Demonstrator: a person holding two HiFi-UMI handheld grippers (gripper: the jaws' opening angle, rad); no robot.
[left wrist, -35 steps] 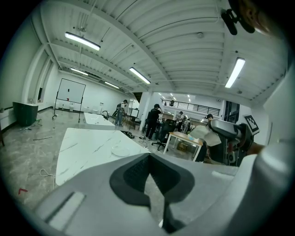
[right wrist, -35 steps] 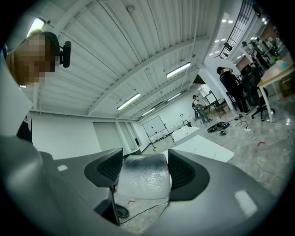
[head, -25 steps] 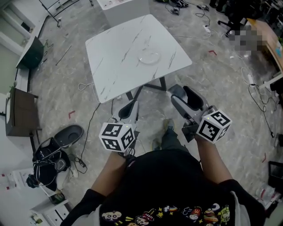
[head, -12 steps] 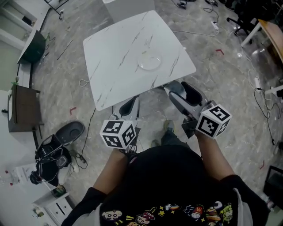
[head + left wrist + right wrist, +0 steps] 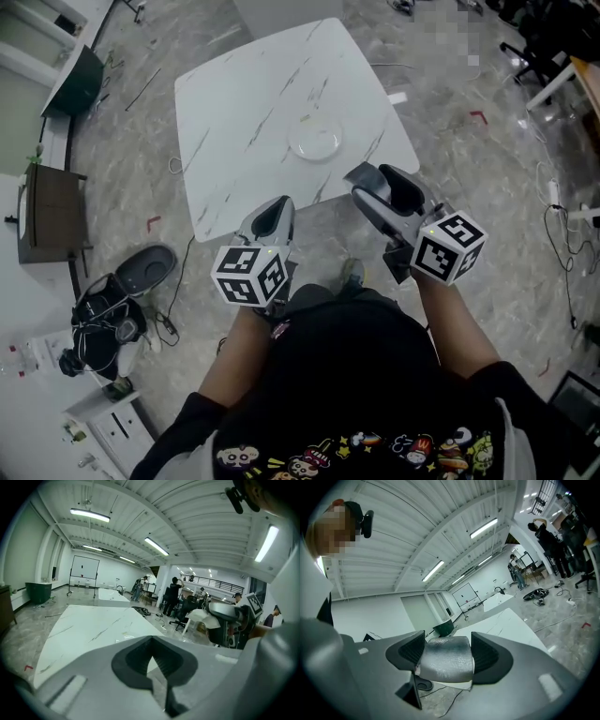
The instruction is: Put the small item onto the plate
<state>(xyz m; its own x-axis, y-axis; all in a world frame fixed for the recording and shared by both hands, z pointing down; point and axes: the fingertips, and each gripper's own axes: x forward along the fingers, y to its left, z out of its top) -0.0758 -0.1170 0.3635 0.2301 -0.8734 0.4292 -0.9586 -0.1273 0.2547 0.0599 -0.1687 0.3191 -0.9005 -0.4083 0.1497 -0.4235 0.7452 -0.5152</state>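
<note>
Silver-grey small item (image 5: 443,660) sits pinched between the jaws of the right gripper (image 5: 448,653), held just off the near edge of the white worktop (image 5: 244,103), towards its near right corner. The clear plate (image 5: 316,142) lies on the worktop by that edge, apart from both grippers. The left gripper (image 5: 152,660) has its jaws pressed together on nothing.

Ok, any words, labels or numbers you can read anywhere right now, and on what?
No readable text anywhere.
Left cube and right cube: black-and-white square patterns only, no letters.
Shirt: cartoon pictures along the hem, any lettering too small to read.
Papers on the floor: too small to read.
Silver item: no print visible.
</note>
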